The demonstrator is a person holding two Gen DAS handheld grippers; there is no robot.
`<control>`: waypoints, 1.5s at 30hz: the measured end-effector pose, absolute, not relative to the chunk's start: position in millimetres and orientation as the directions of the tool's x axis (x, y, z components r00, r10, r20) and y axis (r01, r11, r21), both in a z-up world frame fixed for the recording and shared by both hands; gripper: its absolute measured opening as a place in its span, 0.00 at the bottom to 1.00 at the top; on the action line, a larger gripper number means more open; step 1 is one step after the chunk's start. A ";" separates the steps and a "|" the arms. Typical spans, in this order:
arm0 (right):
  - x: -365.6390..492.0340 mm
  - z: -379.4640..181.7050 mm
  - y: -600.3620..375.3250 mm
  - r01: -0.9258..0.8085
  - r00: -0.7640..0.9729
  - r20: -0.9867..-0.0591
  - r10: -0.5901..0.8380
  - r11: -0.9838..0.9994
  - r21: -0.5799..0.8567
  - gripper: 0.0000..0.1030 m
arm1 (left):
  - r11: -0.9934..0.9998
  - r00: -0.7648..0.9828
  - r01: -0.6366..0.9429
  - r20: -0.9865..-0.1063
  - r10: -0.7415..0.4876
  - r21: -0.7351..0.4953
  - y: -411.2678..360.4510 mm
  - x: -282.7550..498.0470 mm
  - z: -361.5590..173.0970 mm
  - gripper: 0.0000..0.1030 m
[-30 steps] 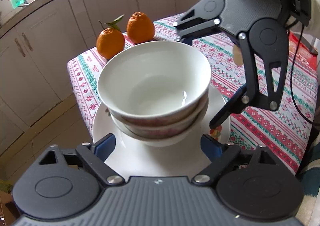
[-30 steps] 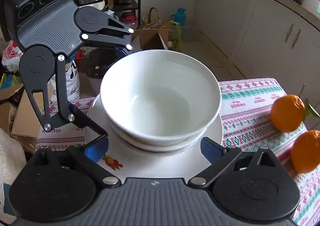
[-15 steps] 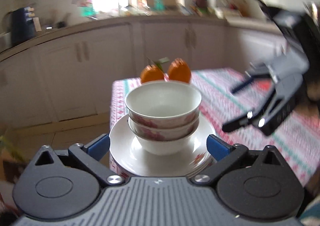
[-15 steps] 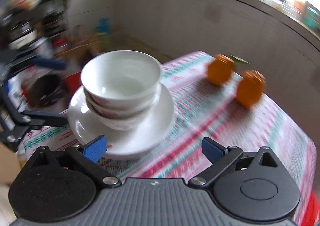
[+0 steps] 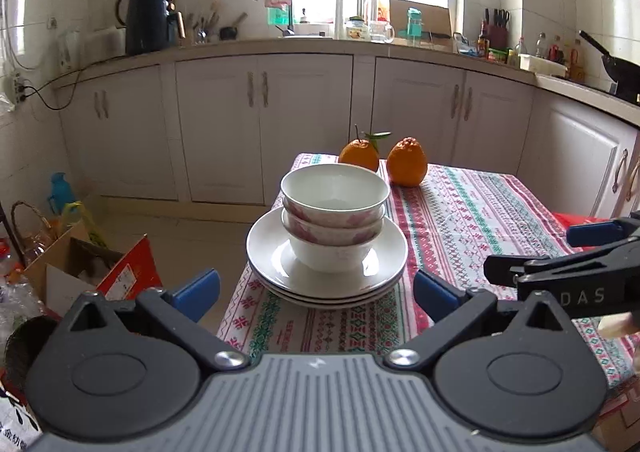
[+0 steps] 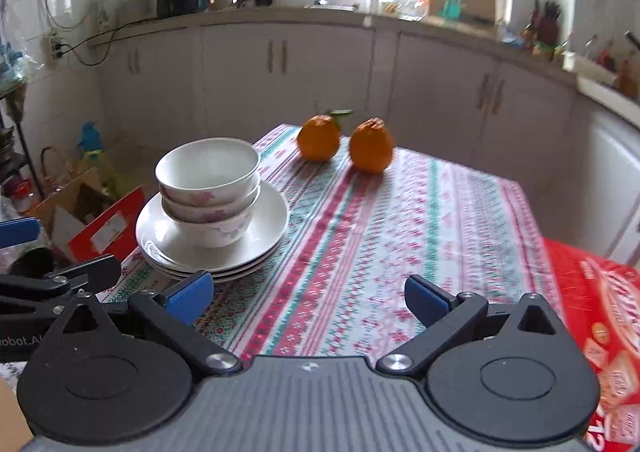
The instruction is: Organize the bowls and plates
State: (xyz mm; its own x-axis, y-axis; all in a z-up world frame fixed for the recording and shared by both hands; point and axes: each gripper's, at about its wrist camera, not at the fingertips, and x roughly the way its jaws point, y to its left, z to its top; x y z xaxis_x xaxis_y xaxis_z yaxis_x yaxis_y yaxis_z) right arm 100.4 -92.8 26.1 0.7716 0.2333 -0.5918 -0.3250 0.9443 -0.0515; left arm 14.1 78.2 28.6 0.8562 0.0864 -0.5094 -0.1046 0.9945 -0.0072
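My left gripper (image 5: 316, 292) is spread wide and holds nothing, its blue fingertips (image 5: 197, 287) short of the table edge. Ahead, three nested bowls (image 5: 335, 207) stand on a stack of white plates (image 5: 264, 248), apparently three, at the near corner of the patterned tablecloth (image 5: 472, 219). Two oranges (image 5: 407, 167) sit behind the bowls, near the far edge. My right gripper (image 5: 568, 252) enters from the right, over the cloth and apart from the plates; its opening is cut off by the frame. An open cardboard box (image 5: 84, 268) lies on the floor to the left.
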 end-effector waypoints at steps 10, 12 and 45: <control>69.6 41.1 -105.6 -0.277 0.823 -0.528 0.211 0.959 -0.049 1.00 | 0.994 0.878 -0.109 -0.469 0.099 0.007 69.1 -12.8 43.3 0.99; 67.8 41.3 -105.7 -0.270 0.827 -0.525 0.202 0.961 -0.054 1.00 | 0.993 0.877 -0.113 -0.468 0.108 0.017 66.5 -13.3 44.0 0.99; 64.1 42.3 -105.3 -0.238 0.850 -0.499 0.171 0.969 -0.072 1.00 | 0.992 0.873 -0.127 -0.474 0.116 0.008 64.6 -13.6 44.6 0.99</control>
State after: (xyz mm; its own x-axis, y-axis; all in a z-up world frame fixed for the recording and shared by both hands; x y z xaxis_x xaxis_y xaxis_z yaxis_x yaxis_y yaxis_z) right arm 64.0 -105.3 42.3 0.8497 0.1715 -0.4986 -0.2377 0.9687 -0.0720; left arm -13.6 64.6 44.6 0.8730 0.1157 -0.4738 -0.1271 0.9919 0.0080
